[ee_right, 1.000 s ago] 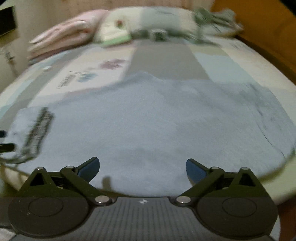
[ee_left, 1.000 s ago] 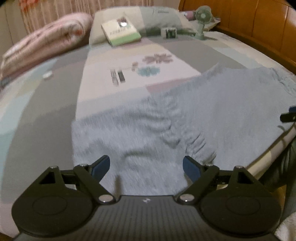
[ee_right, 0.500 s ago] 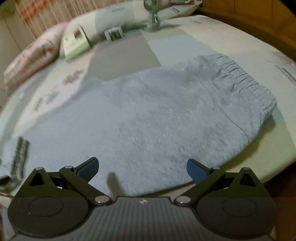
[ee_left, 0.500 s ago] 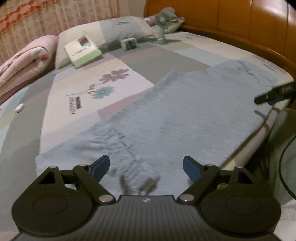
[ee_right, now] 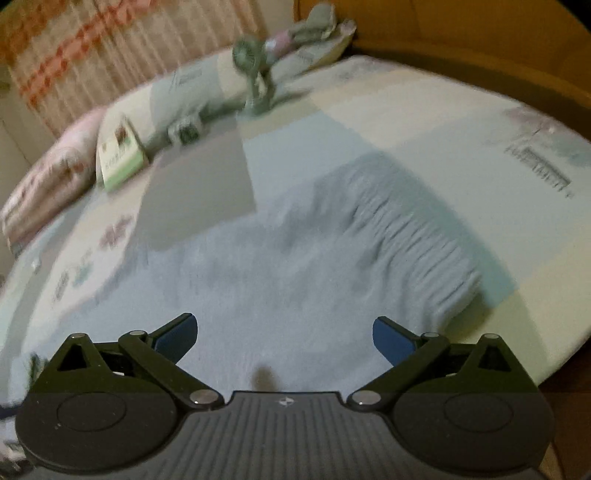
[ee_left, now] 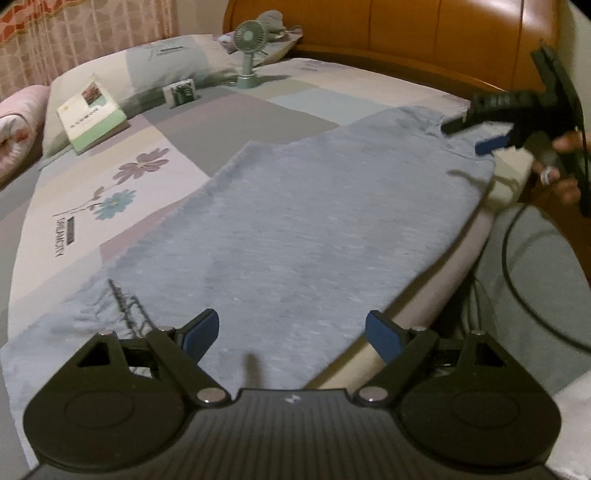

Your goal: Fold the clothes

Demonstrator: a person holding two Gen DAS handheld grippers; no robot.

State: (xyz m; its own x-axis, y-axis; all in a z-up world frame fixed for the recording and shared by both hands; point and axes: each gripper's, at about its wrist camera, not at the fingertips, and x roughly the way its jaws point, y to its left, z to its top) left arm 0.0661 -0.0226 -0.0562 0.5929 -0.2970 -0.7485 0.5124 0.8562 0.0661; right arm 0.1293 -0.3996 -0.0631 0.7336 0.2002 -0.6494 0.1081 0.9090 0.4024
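A pair of light blue-grey pants [ee_left: 303, 229] lies flat along the bed's near edge. Its gathered elastic waistband [ee_right: 417, 240] is at the right end, and a ribbed cuff [ee_left: 125, 310] sits at the left end. My left gripper [ee_left: 291, 332] hovers open over the cuff end with nothing between its fingers. My right gripper [ee_right: 284, 332] is open above the pants close to the waistband, also holding nothing. In the left wrist view the right gripper [ee_left: 476, 136] shows at the far right over the waistband corner, held by a hand [ee_left: 565, 177].
The patchwork bedsheet [ee_left: 207, 122] carries a green-white book [ee_left: 92, 114], a small box [ee_left: 181, 92] and a small green fan [ee_left: 251, 51] by the pillows. A pink quilt [ee_left: 18, 122] is rolled at the left. A wooden headboard [ee_left: 406, 33] runs behind. A cable [ee_left: 517, 266] hangs off the bed's edge.
Both grippers swung apart along the pants: the left view turned toward the cuff end, the right view toward the waistband. Both stayed open.
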